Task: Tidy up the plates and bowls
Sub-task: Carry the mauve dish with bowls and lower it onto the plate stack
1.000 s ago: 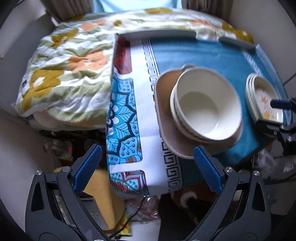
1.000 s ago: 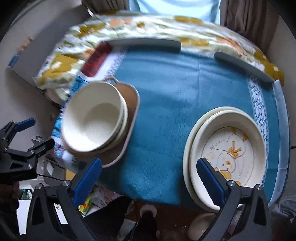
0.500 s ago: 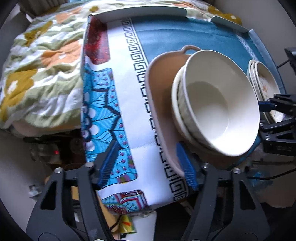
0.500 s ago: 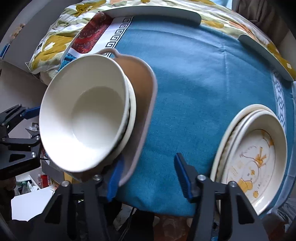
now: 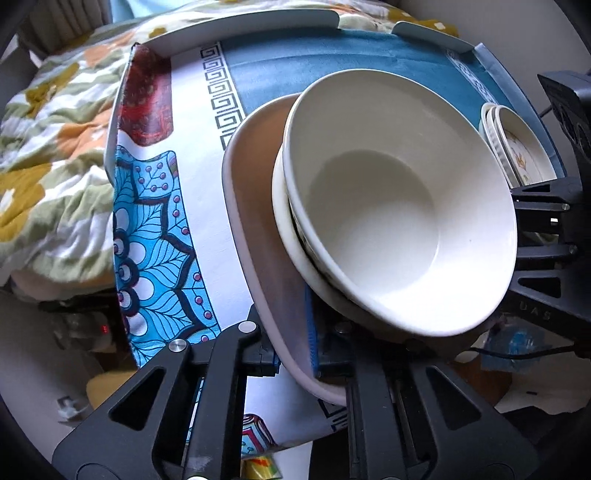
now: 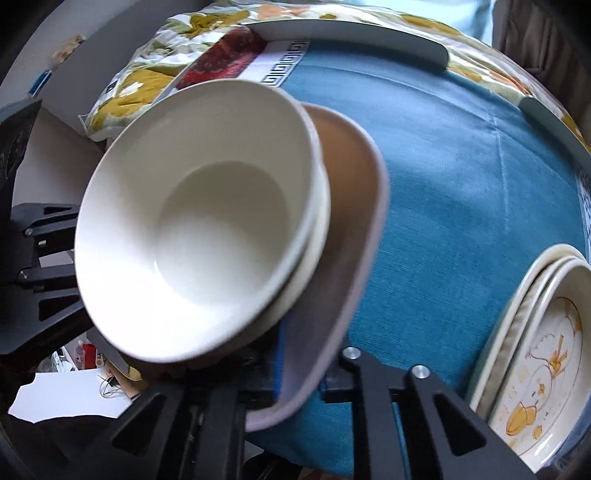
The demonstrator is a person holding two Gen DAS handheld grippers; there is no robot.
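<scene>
A tan dish with a handle carries stacked white bowls. My left gripper is shut on the dish's near left rim. My right gripper is shut on the dish's near right rim, beside the bowls. A stack of cream plates with a yellow duck drawing lies at the right of the blue cloth; it also shows in the left wrist view. The dish's far handle is hidden behind the bowls.
The blue tablecloth with patterned white border covers a table with raised grey edge rails. A floral quilt lies left and behind. Clutter sits on the floor below the table's front edge.
Both grippers have moved in and closed on the near rim of the tan dish, one from each side. The dish and bowls now fill both views.
</scene>
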